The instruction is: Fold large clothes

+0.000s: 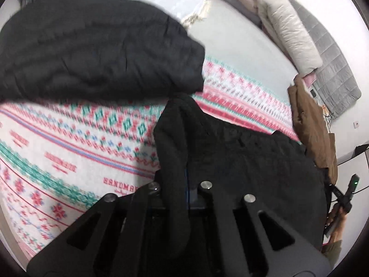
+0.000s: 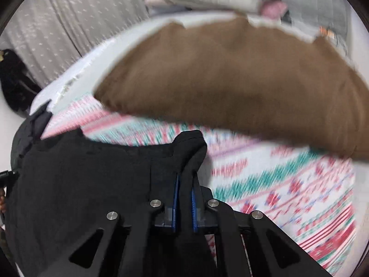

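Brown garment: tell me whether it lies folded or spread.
Folded, it seems. The brown garment lies as a compact bundle with a rounded doubled edge on the patterned blanket; blur hides finer detail.

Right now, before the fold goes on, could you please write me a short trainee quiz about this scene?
1. True or false: both the left gripper and the right gripper are shut on the black fabric garment.
2. What colour is the other large garment lying across the patterned pink, white and green blanket?
3. In the left wrist view, the bulky dark folded item lies: A) on the bed, B) on a chair.

Key: 1 true; 2 brown; 3 A.
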Demonstrator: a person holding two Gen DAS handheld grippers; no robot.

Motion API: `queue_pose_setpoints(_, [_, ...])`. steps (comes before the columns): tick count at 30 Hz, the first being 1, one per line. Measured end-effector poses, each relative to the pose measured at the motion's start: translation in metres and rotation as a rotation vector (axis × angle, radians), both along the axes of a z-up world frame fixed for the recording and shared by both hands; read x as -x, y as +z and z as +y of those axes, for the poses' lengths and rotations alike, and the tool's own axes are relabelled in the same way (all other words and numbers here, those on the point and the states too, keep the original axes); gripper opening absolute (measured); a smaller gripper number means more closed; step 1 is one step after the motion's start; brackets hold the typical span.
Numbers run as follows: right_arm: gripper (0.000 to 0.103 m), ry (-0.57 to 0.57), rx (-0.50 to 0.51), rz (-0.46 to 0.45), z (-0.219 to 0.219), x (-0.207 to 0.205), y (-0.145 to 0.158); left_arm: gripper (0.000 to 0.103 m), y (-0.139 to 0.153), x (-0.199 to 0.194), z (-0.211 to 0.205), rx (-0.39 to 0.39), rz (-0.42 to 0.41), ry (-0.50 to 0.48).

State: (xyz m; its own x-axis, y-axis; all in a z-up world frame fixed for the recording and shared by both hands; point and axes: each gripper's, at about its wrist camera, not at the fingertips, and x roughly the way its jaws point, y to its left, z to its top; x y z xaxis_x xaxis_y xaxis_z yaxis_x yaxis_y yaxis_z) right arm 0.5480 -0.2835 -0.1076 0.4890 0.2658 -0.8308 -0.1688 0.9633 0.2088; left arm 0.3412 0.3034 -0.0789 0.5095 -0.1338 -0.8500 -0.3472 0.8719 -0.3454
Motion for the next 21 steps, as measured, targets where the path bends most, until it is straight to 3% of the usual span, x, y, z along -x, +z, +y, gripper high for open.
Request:
queue_pose_setpoints(4, [0.007, -0.028, -0.107, -0.083, -0.018, 0.008, 0.037, 0.007, 0.026, 0.008, 0.014, 0.044, -0.099, 0.017])
queue_pose_setpoints(6, [0.007, -0.058, -0.208, -0.106, -0.029, 0.009, 0.047, 0.007, 0.032, 0.012, 0.021, 0.052, -0.123, 0.031])
queue_pose_setpoints(9, [0.006, -0.123, -0.32, -0.117, -0.037, 0.006, 0.048, 0.007, 0.033, 0.017, 0.036, 0.102, -0.154, 0.075])
queue_pose_setpoints(12, [0.006, -0.199, -0.375, -0.112, -0.038, -0.001, 0.042, 0.007, 0.023, 0.012, 0.036, 0.096, -0.144, 0.123])
queue_pose_setpoints(16, [0.006, -0.247, -0.222, -0.081, -0.011, -0.018, 0.01, 0.007, -0.009, -0.009, 0.017, -0.025, -0.067, 0.166])
queue_pose_setpoints(21, [0.006, -0.258, -0.093, -0.086, 0.008, -0.026, -0.009, 0.008, -0.017, -0.015, -0.006, -0.22, -0.042, 0.147])
